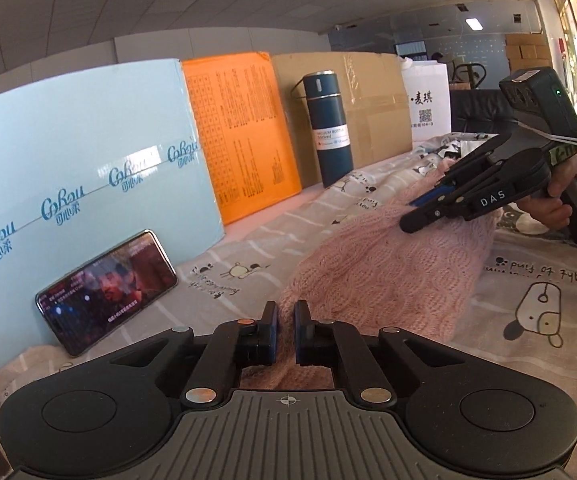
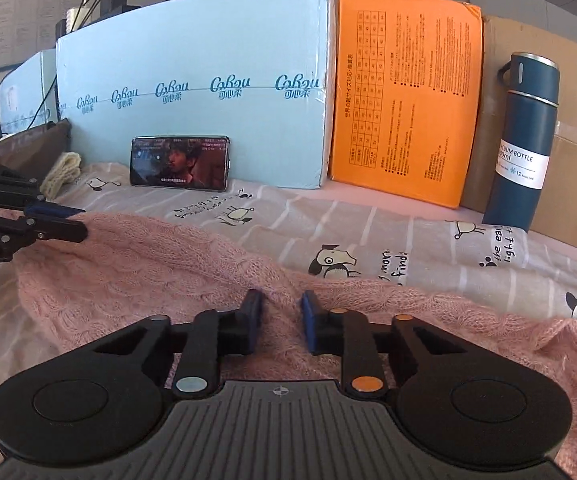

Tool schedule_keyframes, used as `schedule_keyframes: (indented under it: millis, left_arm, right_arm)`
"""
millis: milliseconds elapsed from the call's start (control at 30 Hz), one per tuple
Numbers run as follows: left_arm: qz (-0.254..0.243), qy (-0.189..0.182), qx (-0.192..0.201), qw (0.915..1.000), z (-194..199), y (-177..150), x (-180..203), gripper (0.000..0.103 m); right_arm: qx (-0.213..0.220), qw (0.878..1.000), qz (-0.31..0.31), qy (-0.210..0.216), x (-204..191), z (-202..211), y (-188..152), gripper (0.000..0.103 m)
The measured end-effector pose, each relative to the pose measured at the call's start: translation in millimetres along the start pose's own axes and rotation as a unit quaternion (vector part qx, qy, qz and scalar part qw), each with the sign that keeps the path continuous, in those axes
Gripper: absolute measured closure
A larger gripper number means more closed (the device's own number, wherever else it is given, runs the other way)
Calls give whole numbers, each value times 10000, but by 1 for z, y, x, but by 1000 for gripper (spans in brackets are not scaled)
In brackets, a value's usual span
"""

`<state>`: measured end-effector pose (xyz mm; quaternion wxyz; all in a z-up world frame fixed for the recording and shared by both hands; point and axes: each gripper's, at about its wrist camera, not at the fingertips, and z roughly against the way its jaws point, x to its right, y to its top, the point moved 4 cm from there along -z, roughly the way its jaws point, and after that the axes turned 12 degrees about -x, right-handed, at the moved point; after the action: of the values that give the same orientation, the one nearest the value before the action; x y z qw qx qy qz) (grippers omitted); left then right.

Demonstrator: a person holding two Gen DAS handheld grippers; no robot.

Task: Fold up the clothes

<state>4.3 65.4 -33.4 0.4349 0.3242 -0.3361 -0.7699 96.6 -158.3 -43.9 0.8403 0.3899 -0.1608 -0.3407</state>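
1. Left wrist view:
   - Left claw [image 1: 286, 330], bottom centre, clamped on an edge of the pink knitted sweater [image 1: 388, 268].
   - Sweater lies centre to right on the printed sheet [image 1: 536, 280].
   - Right claw [image 1: 428, 210], right of frame, pinching the sweater, held by a hand [image 1: 556, 196].
   - Phone [image 1: 108, 288] lower left; blue bottle [image 1: 328, 128] upper centre.
2. Right wrist view:
   - Right claw [image 2: 282, 320], bottom centre, clamped on a sweater [image 2: 148, 276] fold.
   - Left claw [image 2: 76, 226], left edge, gripping the sweater.
   - Phone [image 2: 179, 162], orange box [image 2: 404, 96], bottle [image 2: 522, 140] behind.

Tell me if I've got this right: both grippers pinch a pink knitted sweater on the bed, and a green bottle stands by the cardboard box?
Nearly. The bottle is dark blue, not green, as the right wrist view shows. The rest holds: left gripper and right gripper both pinch the pink sweater.
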Motion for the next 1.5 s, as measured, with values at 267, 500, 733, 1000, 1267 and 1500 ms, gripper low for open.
schedule_keyframes:
  millis: [267,500,733,1000,1267,1500]
  left_arm:
    - [-173,-132,562,9982,60,-8,35,97]
    - [-223,-522,503,9971,92,-33,64,97]
    - [-619,-1356,28,9888,99,-48,77,83]
    - [-408,-1180,525,9908,90,-23,78,26]
    - [-562,-1053,119,9928,67,-33,83,25]
    - [-349,-1048,143,9938,68,-36,76,24]
  right_arm:
    - [774,9969,76,-140,-24,73,-30,92]
    - [1025,9943,-260,-142,-51,116,-73,92]
    - [924,9918,-819,317,-52,145,-108,82]
    - [1552,9471,-2751,-568,0,162,-102,39]
    - [536,9709,-1149,-2030,-29,122,-92,20]
    - [233,9364,-1084,-3330,-20,108,-83,20]
